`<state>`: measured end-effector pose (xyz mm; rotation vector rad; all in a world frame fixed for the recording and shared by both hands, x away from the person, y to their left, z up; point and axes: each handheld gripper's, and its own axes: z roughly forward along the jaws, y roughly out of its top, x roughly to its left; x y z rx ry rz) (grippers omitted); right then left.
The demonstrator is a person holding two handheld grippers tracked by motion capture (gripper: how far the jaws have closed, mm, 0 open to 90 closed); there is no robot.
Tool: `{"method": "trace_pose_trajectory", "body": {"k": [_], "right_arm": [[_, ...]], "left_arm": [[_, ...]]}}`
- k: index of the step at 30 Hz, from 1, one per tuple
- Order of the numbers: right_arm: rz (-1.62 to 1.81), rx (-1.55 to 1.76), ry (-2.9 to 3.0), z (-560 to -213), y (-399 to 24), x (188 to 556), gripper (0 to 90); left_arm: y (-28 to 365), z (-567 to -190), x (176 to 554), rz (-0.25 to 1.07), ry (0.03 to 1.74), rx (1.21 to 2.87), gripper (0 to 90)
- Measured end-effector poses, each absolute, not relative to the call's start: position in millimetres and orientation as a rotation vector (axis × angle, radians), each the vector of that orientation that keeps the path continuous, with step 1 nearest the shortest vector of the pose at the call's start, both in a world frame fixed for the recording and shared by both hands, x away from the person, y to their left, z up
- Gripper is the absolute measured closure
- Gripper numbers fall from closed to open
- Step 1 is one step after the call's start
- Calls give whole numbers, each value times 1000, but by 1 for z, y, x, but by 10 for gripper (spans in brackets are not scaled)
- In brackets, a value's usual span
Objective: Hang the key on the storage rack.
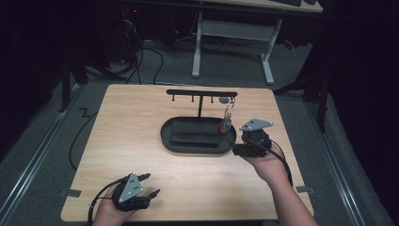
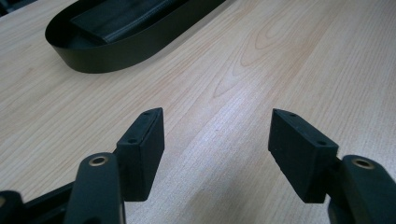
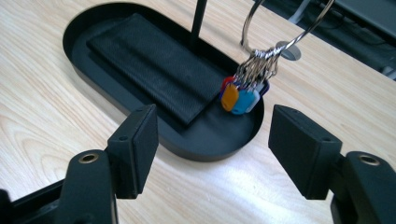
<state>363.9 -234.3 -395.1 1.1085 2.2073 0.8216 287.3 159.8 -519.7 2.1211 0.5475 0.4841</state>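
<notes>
1. The key ring (image 3: 280, 28) hung from the rightmost peg of the black T-shaped stand (image 1: 201, 93), just ahead of the right gripper (image 3: 212, 135) and a little above its jaws. Its long axis ran up and down: the wire loop was at the top and the cluster of coloured key tags (image 3: 240, 95) pointed down toward the tray.
2. The tags, orange, blue and red among them, dangled over the near end of the oval black tray (image 3: 74, 28), close above its floor; whether they touched it could not be told.
3. The right gripper stood wide open with nothing between its pads. The tags lay beyond the fingertips, apart from both, and roughly in line with the gap.
4. In the high view the right gripper (image 1: 241, 141) sat just beside the tray's right end, below the hanging ring (image 1: 228, 110).
5. A dark rectangular pad (image 3: 149, 63) lay in the tray, farther ahead and left of the right gripper's jaws, with the stand's post rising behind it.
6. The left gripper (image 2: 217, 140) was also wide open and held nothing, with bare wooden table (image 2: 261, 56) between its pads. The tray (image 2: 116, 51) lay well ahead of it to the left.
7. In the high view the left gripper (image 1: 148, 184) rested near the table's front edge, well apart from the right gripper.
</notes>
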Motion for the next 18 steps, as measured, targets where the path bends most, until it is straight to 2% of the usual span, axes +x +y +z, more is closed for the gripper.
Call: {"method": "trace_pose_trajectory", "body": {"k": [8,18], "right_arm": [[901,1166,2149,-446,-242,334,340],[960,1194,2104,-489,-247,302,334]], "left_arm": [[157,-521,286,477,533,2132,366],[155,-520,285,460,516,2134,366]]}}
